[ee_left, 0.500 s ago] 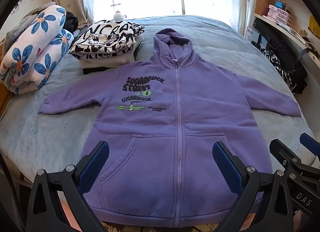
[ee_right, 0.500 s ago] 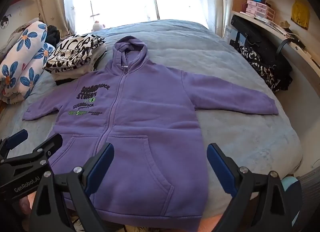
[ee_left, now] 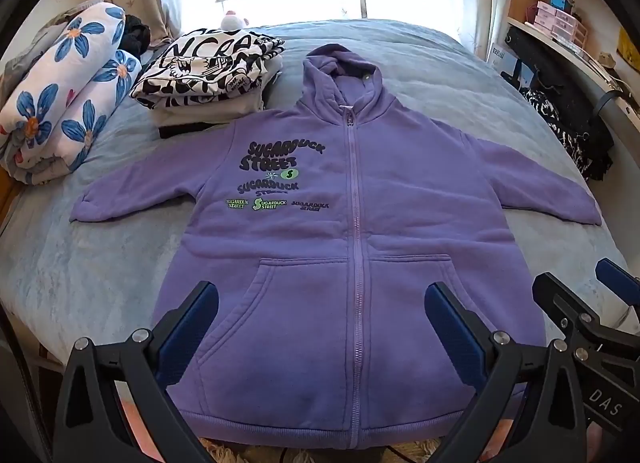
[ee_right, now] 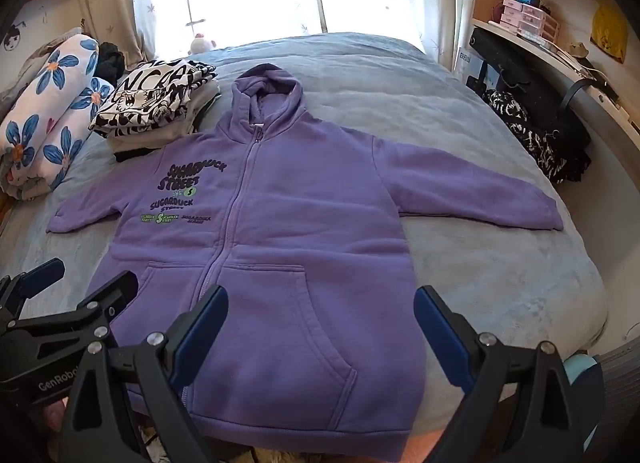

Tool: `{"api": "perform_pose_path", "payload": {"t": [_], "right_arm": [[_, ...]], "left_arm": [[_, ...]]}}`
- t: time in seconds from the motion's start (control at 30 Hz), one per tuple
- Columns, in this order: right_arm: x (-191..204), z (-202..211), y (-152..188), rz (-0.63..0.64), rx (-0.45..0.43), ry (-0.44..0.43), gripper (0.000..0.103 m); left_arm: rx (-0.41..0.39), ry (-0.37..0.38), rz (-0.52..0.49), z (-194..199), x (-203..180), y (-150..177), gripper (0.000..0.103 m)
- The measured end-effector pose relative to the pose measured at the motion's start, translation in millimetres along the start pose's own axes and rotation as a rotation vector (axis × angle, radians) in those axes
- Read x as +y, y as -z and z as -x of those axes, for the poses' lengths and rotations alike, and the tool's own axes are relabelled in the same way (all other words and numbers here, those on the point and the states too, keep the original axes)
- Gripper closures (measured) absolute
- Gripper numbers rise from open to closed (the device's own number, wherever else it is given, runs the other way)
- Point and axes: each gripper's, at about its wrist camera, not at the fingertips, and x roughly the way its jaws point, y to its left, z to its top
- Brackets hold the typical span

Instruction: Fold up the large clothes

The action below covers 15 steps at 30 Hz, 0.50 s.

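One purple hoodie [ee_left: 360,263] lies flat and zipped on the bed [ee_left: 80,271], hood toward the window, both sleeves spread out. Beside its shoulder sits one stack of folded clothes [ee_left: 208,83], then one flowered quilt roll [ee_left: 60,103]. Two tools hover above the hem: left hand-held gripper [ee_left: 320,335] and right hand-held gripper [ee_right: 320,331], each spread wide, holding nothing.

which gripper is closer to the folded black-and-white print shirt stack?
Left. The left gripper hovers open over the purple hoodie hem, on the folded stack's side; the right gripper hovers open further from it.
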Motion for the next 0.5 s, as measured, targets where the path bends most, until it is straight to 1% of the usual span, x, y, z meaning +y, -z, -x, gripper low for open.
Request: {"api": "perform_pose_path", "payload": {"t": [0.5], "right_arm": [[3.6, -1.9, 0.4, 0.003, 0.013, -0.013, 0.008]], "left_arm": [[0.013, -0.015, 0.007, -1.2, 3.3, 0.3, 0.001]]}}
